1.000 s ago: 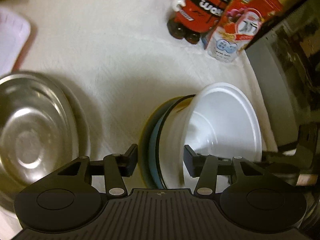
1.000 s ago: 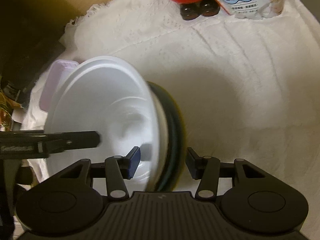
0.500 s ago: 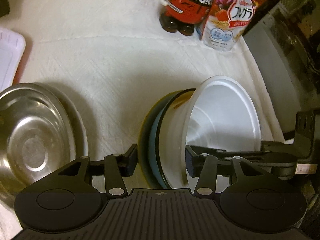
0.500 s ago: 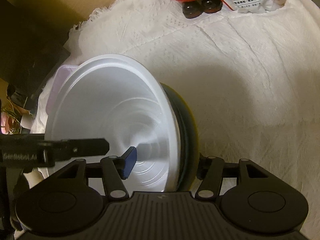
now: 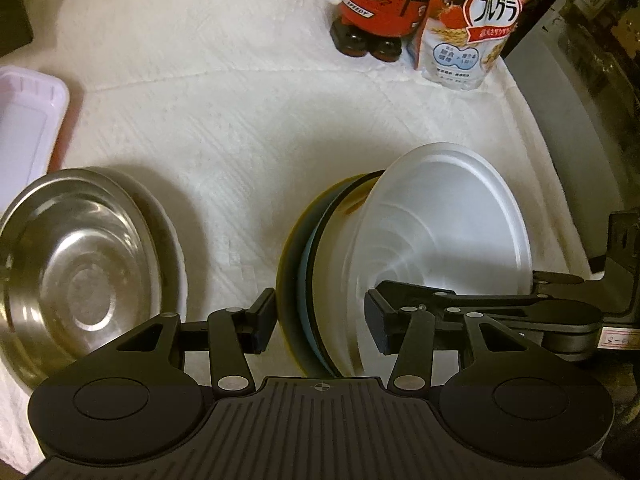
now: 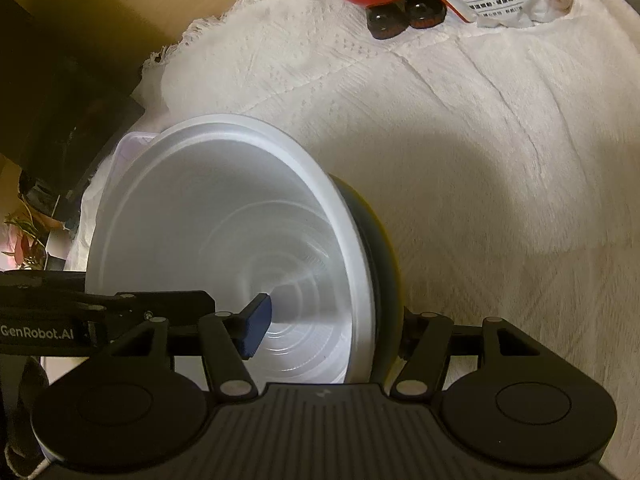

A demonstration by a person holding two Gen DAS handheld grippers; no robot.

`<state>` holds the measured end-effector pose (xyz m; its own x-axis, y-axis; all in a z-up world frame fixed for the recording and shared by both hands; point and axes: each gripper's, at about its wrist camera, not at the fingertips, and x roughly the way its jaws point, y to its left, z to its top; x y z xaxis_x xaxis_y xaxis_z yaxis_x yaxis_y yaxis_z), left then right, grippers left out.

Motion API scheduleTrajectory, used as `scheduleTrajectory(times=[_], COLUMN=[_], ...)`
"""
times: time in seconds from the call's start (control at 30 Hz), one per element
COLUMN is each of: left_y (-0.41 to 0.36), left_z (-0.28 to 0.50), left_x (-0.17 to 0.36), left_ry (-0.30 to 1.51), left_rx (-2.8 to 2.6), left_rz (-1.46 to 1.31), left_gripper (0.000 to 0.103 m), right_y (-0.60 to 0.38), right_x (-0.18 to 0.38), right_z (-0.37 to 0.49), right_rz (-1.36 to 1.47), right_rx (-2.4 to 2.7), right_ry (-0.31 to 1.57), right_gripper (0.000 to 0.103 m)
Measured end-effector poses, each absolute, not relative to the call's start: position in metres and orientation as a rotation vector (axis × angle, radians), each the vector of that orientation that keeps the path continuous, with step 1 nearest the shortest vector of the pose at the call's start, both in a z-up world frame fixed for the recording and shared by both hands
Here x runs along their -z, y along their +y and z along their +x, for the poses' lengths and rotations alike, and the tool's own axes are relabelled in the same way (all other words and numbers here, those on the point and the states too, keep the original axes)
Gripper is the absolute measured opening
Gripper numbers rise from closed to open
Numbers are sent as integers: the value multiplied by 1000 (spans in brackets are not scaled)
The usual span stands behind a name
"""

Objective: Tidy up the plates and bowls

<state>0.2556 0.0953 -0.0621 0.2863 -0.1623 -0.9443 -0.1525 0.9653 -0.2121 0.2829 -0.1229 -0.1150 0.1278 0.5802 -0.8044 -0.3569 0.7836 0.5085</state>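
A white bowl stands on edge, nested against a dark-rimmed dish, a blue plate and a yellow plate. My left gripper is shut on this stack, one pad on the yellow plate's back, the other inside the bowl. In the right wrist view the same white bowl faces left with the yellow plate behind it. My right gripper straddles the stack with its jaws opening. Its blue pad stands clear inside the bowl, and the other finger is hidden behind the plate.
A steel bowl sits in a white dish at the left on the white cloth. A pale pink tray lies at the far left. A red bottle and a cereal bag stand at the back.
My right gripper's jaws have spread, and its right finger has gone behind the yellow plate. Its left finger now shows inside the bowl in the left wrist view. The stack stays clamped on edge.
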Motion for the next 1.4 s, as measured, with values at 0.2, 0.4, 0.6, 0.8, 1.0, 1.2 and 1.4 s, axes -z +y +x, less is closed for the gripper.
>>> scheduleTrajectory(times=[0.2, 0.4, 0.6, 0.8, 1.0, 1.2, 1.4], left_y=[93, 96, 93, 86, 83, 85, 89], left_z=[252, 250, 248, 250, 250, 250, 249], left_x=[58, 57, 53, 50, 50, 52, 54], left_ry=[1264, 1249, 1228, 1224, 1224, 1221, 1211], left_rx=[-9, -17, -11, 7, 4, 8, -20], left_rz=[-240, -227, -227, -211, -215, -217, -193], left_gripper=[51, 51, 49, 50, 50, 48, 47], right_y=[-121, -117, -117, -116, -116, -116, -117], right_x=[114, 115, 115, 115, 115, 115, 116], right_z=[282, 280, 282, 283, 282, 282, 282], right_rz=[208, 206, 202, 207, 213, 213, 217], right_rx=[-688, -699, -698, -698, -698, -701, -705], right_ry=[1269, 1272, 1274, 1275, 1272, 1272, 1274], right_gripper=[62, 62, 62, 62, 62, 62, 62])
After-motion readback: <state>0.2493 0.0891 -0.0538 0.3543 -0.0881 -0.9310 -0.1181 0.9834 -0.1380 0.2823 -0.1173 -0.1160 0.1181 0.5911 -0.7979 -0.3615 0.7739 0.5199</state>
